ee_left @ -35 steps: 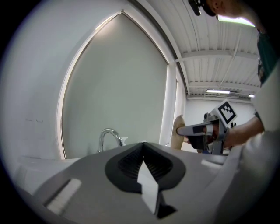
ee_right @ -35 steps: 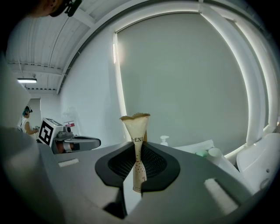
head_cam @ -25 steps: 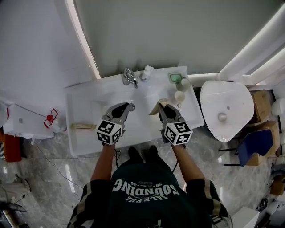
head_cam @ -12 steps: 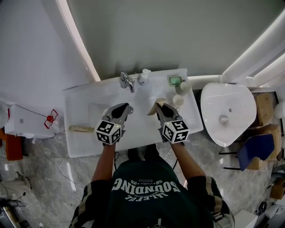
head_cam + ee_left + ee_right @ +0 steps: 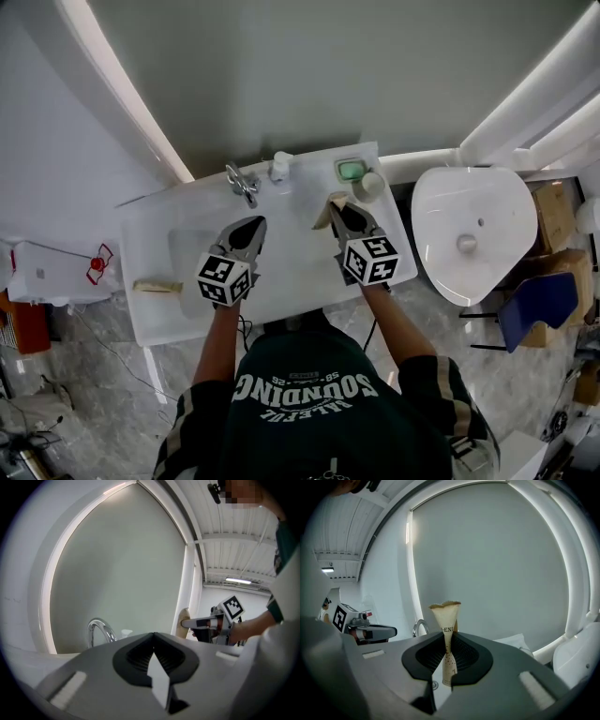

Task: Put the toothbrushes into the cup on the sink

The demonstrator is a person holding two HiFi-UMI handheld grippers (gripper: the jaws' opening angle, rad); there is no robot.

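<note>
My right gripper (image 5: 337,208) is shut on a beige paper-wrapped toothbrush (image 5: 328,208), which stands upright between the pads (image 5: 446,616) in the right gripper view. It hangs over the white sink top (image 5: 291,277), a little short and left of the white cup (image 5: 367,185) at the back right. A second wrapped toothbrush (image 5: 155,285) lies on the left rim. My left gripper (image 5: 247,231) hovers over the basin with its jaws shut and nothing in them (image 5: 153,637). The left gripper view shows the right gripper (image 5: 206,623) with its package (image 5: 183,620).
A chrome faucet (image 5: 242,180) and a soap bottle (image 5: 279,166) stand at the back of the sink, with a green soap dish (image 5: 351,170) beside the cup. A white fixture (image 5: 469,234), a blue chair (image 5: 539,300) and cardboard boxes stand to the right.
Both grippers have shifted slightly toward the back wall. The wrapped toothbrush stays gripped in the right one. The head view has shifted.
</note>
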